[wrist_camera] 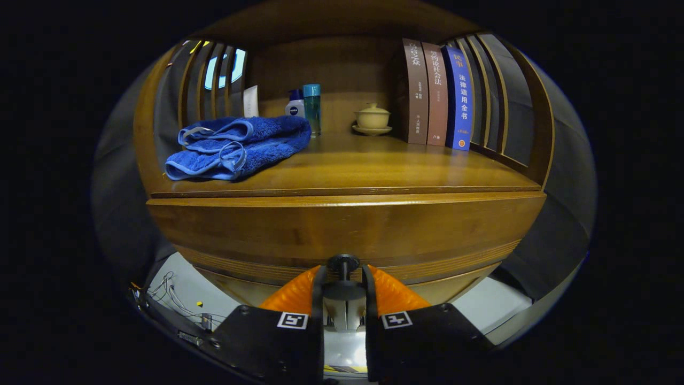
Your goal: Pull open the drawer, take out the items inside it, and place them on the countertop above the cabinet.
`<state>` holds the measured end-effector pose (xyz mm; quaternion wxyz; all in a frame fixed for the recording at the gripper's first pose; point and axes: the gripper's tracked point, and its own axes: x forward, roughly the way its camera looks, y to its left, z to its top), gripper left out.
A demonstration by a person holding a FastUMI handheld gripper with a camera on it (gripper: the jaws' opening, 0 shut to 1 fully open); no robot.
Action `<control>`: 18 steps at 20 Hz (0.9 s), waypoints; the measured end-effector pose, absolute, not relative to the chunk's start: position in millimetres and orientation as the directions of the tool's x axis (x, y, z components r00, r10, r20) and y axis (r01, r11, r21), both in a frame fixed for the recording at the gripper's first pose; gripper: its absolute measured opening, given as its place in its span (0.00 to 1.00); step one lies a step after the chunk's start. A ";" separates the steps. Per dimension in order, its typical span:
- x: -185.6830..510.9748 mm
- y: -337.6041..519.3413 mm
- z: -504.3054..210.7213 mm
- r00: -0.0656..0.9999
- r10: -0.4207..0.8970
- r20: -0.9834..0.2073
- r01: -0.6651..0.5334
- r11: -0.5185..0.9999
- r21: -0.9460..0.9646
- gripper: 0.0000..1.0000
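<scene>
The wooden drawer front (342,230) curves across just ahead of me, under the countertop (385,166) of the cabinet. Its black knob (342,263) sits between my two orange fingers (294,294), and my gripper (343,283) is shut on it, one finger pressing each side. The drawer's inside is hidden behind its front. A folded blue towel (238,147) lies on the left part of the countertop.
At the back of the countertop stand a white bottle (294,105), a teal bottle (312,107), a lidded cream cup on a saucer (372,118) and three upright books (438,93). Slatted wooden sides close the shelf left and right. Cables (176,305) lie on the pale floor below left.
</scene>
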<state>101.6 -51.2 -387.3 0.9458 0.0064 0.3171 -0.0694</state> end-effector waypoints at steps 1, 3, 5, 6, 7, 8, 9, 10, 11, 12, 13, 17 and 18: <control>98.8 -50.7 -387.1 0.789 -0.128 -0.601 0.137 0.990 -0.032 0.35; 90.0 -48.9 -385.6 0.787 -0.129 -0.603 0.133 0.990 -0.037 0.35; 78.4 -47.3 -383.6 0.785 -0.127 -0.606 0.133 0.991 -0.035 0.35; 70.6 -46.7 -382.5 0.783 -0.124 -0.609 0.132 0.991 -0.032 0.35; 63.4 -45.3 -381.6 0.781 -0.120 -0.613 0.131 0.991 -0.028 0.35; 54.9 -44.5 -380.2 0.779 -0.117 -0.616 0.130 0.991 -0.024 0.35; 45.4 -44.3 -377.9 0.776 -0.116 -0.620 0.131 0.991 -0.020 0.35; 37.3 -44.4 -376.9 0.773 -0.115 -0.624 0.133 0.991 -0.018 0.35; 29.3 -44.4 -375.7 0.771 -0.116 -0.627 0.136 0.991 -0.015 0.35; 21.1 -43.4 -374.0 0.769 -0.113 -0.629 0.140 0.990 -0.006 0.35; 13.8 -42.0 -373.2 0.767 -0.109 -0.632 0.142 0.990 0.001 0.35; -11.0 -35.6 -369.5 0.757 -0.107 -0.645 0.142 0.990 0.003 0.35; -17.0 -34.3 -369.1 0.755 -0.108 -0.647 0.143 0.990 0.001 0.35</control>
